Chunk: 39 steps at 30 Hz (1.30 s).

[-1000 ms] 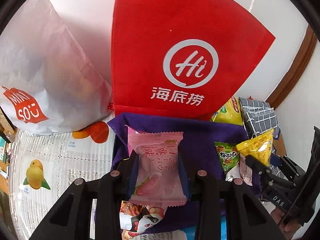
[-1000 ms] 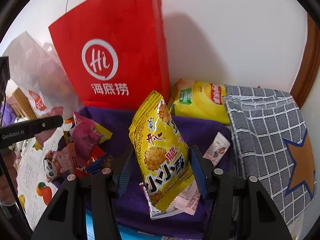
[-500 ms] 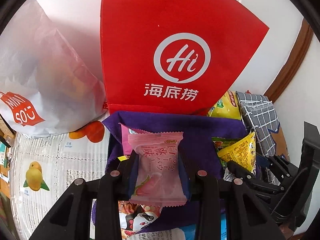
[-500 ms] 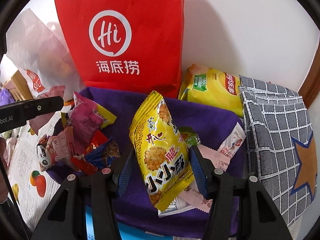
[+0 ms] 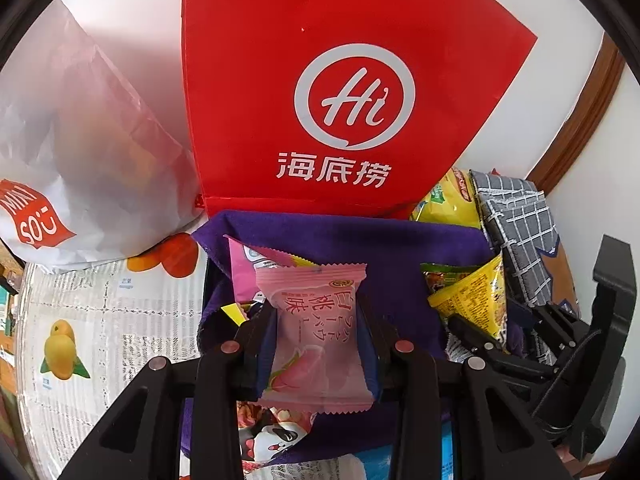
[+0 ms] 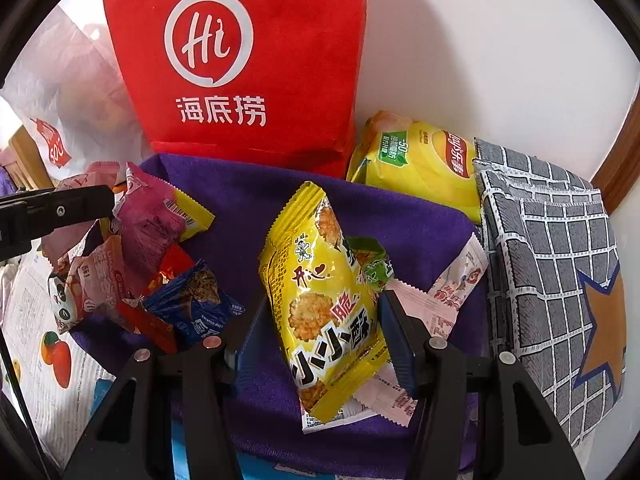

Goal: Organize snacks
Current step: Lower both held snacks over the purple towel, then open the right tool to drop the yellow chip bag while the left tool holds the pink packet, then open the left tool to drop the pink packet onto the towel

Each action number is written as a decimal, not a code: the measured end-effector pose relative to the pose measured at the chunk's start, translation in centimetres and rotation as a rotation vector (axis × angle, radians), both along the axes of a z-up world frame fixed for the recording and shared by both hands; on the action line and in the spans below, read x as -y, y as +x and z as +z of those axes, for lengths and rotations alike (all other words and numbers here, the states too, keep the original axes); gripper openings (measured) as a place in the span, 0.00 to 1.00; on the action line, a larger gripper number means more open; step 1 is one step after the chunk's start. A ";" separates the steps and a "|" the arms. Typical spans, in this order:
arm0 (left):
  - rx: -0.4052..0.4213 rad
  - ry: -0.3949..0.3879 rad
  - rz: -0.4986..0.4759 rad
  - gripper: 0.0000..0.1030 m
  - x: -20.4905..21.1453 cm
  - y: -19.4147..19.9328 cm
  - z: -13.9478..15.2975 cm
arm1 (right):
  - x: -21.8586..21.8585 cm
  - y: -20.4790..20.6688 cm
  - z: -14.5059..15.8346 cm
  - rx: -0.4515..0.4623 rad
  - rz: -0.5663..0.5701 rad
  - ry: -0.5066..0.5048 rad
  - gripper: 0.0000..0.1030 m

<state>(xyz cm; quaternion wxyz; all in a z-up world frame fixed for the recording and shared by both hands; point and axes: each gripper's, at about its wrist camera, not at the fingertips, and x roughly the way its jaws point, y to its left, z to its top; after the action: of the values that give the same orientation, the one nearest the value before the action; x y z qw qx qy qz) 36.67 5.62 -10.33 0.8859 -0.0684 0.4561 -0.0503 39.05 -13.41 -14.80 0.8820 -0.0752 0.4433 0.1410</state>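
Observation:
My left gripper [image 5: 316, 344] is shut on a pink peach-print snack packet [image 5: 316, 336], held above a purple cloth [image 5: 384, 240]. My right gripper [image 6: 320, 332] is shut on a yellow rice-cracker packet [image 6: 324, 296], held over the same cloth [image 6: 248, 196]. A pile of pink, red and blue snack packets [image 6: 140, 264] lies on the cloth's left part. White and green packets [image 6: 452, 292] lie under and beside the yellow one. The right gripper shows at the right edge of the left wrist view [image 5: 476, 320], with the yellow packet [image 5: 472, 300].
A red Hi bag [image 5: 320, 92] stands behind the cloth against the white wall. A white Miniso bag [image 5: 80, 152] stands at its left. A yellow chips bag [image 6: 424, 160] and a grey checked pouch [image 6: 552, 256] lie to the right. A fruit-print sheet [image 5: 100, 320] covers the table at left.
Both grippers have moved nearer the red bag with their packets still held. The right gripper has risen, so more of the cloth and snack pile shows below.

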 end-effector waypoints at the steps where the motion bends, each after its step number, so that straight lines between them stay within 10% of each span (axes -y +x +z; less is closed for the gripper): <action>1: -0.005 0.000 -0.001 0.33 0.1 0.1 -0.1 | 0.1 0.0 0.0 0.001 -0.004 -0.002 0.53; 39: -0.085 0.033 -0.020 0.34 1.5 1.4 -2.6 | 1.1 -1.6 3.1 0.072 -0.022 0.052 0.54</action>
<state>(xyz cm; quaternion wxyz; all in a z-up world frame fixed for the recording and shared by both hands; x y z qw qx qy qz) 38.05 4.16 -12.94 0.8662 -0.0512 0.4947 -0.0485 37.42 -14.52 -11.66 0.9006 -0.0525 0.4083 0.1398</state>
